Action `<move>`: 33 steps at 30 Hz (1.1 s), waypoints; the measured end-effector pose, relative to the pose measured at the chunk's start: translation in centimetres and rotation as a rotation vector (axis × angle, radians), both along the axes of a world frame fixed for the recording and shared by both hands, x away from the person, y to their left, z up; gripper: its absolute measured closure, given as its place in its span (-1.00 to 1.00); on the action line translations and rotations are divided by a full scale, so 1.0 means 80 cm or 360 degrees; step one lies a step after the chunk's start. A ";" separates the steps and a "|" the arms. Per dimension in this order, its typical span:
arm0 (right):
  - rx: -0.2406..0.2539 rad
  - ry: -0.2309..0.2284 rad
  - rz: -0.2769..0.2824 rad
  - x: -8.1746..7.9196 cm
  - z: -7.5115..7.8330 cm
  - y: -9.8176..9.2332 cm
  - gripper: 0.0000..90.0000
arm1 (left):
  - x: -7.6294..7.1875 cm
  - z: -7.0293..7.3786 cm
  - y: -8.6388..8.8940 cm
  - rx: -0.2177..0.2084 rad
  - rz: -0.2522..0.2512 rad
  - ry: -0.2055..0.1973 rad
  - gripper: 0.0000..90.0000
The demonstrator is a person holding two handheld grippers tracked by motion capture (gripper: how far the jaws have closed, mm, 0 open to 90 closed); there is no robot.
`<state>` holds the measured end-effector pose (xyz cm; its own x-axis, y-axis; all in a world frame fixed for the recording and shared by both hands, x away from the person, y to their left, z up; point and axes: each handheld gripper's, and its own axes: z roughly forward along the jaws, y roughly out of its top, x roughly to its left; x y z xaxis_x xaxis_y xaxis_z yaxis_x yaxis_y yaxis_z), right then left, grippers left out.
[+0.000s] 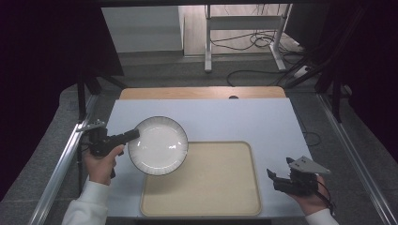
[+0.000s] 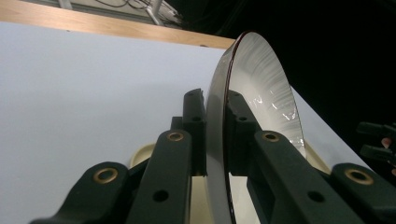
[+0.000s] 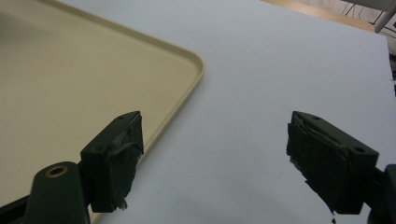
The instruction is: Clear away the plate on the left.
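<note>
The left gripper (image 1: 133, 135) is clamped on the rim of a white plate (image 1: 158, 145), one jaw on the underside and the other on the inner face, as the left gripper view (image 2: 215, 135) makes plain: the plate (image 2: 261, 88) stands edge-on between the two black jaws with its dark-lined rim running up the middle of that picture. From above, the plate is held at its left edge and hangs over the near-left part of the table, its right half lying over the far-left corner of a beige tray (image 1: 206, 183); whether its bottom touches the tray I cannot tell. The left hand (image 1: 101, 161), in a white sleeve, grips the tool from the near-left side. The right gripper (image 1: 277, 180) sits well apart at the near-right, just beside the tray's right edge, with its jaws spread wide and nothing between them. In the right gripper view (image 3: 215, 158) the two pads stand far apart over the pale blue table (image 3: 261, 70), with the tray's rounded corner (image 3: 187, 56) close by the left-hand pad. The right hand (image 1: 312, 197) holds that tool low near the table's front edge. Beyond the blue top a wooden strip (image 1: 202, 92) runs along the far side.
</note>
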<state>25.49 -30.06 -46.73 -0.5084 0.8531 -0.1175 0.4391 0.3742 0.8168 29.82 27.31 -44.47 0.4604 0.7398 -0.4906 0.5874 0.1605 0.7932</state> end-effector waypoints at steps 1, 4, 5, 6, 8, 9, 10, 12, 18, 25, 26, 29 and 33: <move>0.0001 0.0004 0.0001 0.000 0.000 0.000 -0.57 | 0.000 0.000 -0.002 0.0007 -0.0018 0.0000 0.81; 0.0000 0.0004 0.0001 0.000 0.000 0.000 -0.57 | 0.000 0.001 -0.007 0.0006 -0.0040 -0.0004 0.81; 0.0000 0.0004 0.0001 0.000 0.000 0.000 -0.57 | 0.000 0.001 -0.008 -0.0001 -0.0048 -0.0005 0.81; 0.0000 0.0002 0.0000 0.000 0.000 0.000 -0.57 | 0.000 0.001 -0.010 -0.0021 -0.0056 0.0001 0.81; 0.0000 0.0000 -0.0001 0.000 0.000 0.000 -0.57 | 0.001 0.000 -0.013 -0.0027 -0.0073 0.0001 0.81; -0.0001 0.0000 0.0000 0.000 0.000 0.000 -0.57 | 0.001 -0.001 -0.015 -0.0032 -0.0080 0.0004 0.81; 0.0001 0.0003 0.0000 0.000 0.000 0.000 -0.57 | 0.001 -0.002 -0.018 -0.0038 -0.0091 0.0010 0.81; -0.0001 0.0000 -0.0001 0.000 0.000 0.000 -0.57 | 0.002 -0.003 -0.021 -0.0040 -0.0106 0.0014 0.81; 0.0001 0.0003 -0.0003 0.000 0.000 0.000 -0.57 | 0.004 -0.007 -0.029 -0.0079 -0.0155 0.0031 0.81; 0.0001 0.0002 -0.0003 0.000 0.000 0.000 -0.57 | 0.002 -0.004 -0.045 -0.0036 -0.0207 0.0017 0.80; 0.0001 0.0001 -0.0003 0.000 0.000 0.000 -0.57 | 0.002 -0.005 -0.048 -0.0051 -0.0222 0.0022 0.80; 0.0004 0.0004 -0.0008 0.000 0.000 -0.001 -0.58 | 0.002 -0.006 -0.055 -0.0075 -0.0267 0.0022 0.81; 0.0003 0.0001 -0.0009 0.000 0.000 -0.001 -0.58 | 0.003 -0.010 -0.063 -0.0113 -0.0298 0.0036 0.81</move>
